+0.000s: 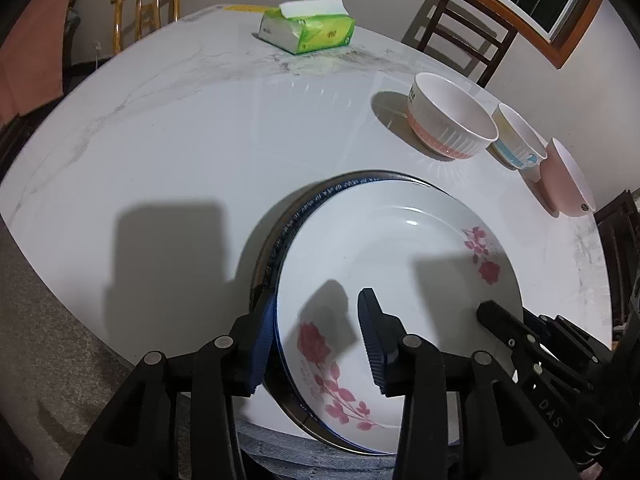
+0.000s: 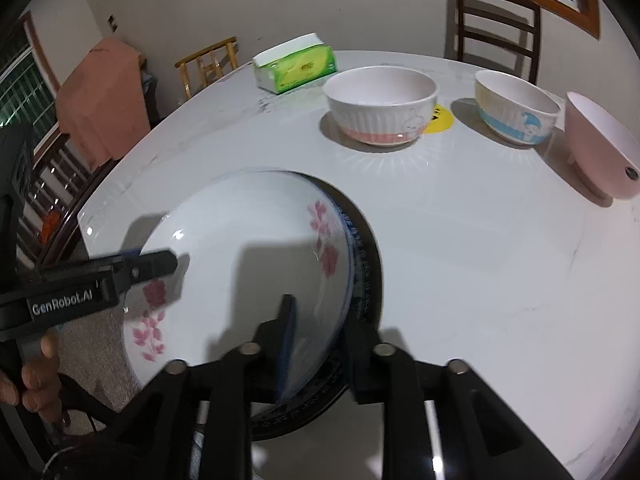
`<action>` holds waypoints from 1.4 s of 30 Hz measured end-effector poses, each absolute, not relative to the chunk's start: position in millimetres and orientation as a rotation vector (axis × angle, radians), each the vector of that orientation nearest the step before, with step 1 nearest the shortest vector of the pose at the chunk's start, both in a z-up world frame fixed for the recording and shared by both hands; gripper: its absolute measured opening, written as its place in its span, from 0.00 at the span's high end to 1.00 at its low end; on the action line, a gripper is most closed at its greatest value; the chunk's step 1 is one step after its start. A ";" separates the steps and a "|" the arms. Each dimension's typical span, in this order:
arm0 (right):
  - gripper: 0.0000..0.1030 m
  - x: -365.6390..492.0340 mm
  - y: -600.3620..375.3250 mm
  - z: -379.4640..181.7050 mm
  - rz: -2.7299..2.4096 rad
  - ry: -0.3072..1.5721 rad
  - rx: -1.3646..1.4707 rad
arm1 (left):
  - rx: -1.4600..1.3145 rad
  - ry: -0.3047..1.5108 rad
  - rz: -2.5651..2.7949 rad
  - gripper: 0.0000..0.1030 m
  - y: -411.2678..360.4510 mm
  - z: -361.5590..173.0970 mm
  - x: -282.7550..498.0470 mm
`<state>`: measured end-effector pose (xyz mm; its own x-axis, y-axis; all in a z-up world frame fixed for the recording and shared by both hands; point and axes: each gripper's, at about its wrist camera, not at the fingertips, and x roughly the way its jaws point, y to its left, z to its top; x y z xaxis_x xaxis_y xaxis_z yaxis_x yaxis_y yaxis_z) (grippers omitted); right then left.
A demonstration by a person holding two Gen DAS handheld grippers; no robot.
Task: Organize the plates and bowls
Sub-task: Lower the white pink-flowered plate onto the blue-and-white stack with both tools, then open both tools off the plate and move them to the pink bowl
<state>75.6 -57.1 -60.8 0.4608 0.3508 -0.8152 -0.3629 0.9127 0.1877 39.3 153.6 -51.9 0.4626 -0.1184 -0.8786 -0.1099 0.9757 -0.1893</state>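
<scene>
L gripper jaws stood apart, straddling the near-left rim of the floral plate: one pad outside the rim, the other over the plate's inside face. Pads didn't look pressed on the rim, visible gap on the inner side, so not gripping. R gripper same deal on the opposite rim: inner pad above the white face, outer finger just outside the edge, jaws parted w/ rim between, no clear clamp.

Floral plate sat on top of a stack; blue-patterned plate rim showed under it, and a dark plate at the bottom. Stack lay directly under/between both jaw sets on the marble table.

Fwd of the R jaws, well apart: pink-banded bowl, then to its right the blue-banded bowl and the plain pink bowl, last two almost touching. Yellow sticker on the table just behind the pink-banded bowl. Tissue pack far fwd of the L jaws. Wooden chairs beyond the table edge. A hand on the L gripper's handle in the right wrist view.
</scene>
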 end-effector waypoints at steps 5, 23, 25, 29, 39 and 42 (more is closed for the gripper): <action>0.67 71.7 -50.3 -59.3 0.420 0.978 -0.073 | -0.184 1.046 -0.011 0.56 147.5 -39.6 39.0; 0.67 70.7 -55.4 -42.3 0.424 0.924 -0.066 | -0.173 1.026 -0.025 0.51 133.8 -32.6 38.0; 0.67 69.7 -57.3 -40.3 0.418 0.917 -0.065 | -0.169 1.023 -0.031 0.51 130.6 -31.6 38.6; 0.67 70.3 -64.9 -36.5 0.405 0.909 -0.055 | -0.165 1.019 -0.043 0.51 122.6 -29.5 40.2; 0.67 76.6 -101.8 -34.5 0.334 0.902 -0.019 | -0.124 1.032 -0.079 0.48 91.7 -30.6 52.0; 0.67 78.6 -117.8 -35.6 0.311 0.902 -0.004 | -0.103 1.038 -0.099 0.48 78.3 -30.7 55.4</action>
<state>78.6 -117.8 -35.6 0.5784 0.2646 -0.7716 -0.2680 0.9551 0.1266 55.4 78.3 -30.7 0.5046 -0.1306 -0.8535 0.0330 0.9907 -0.1321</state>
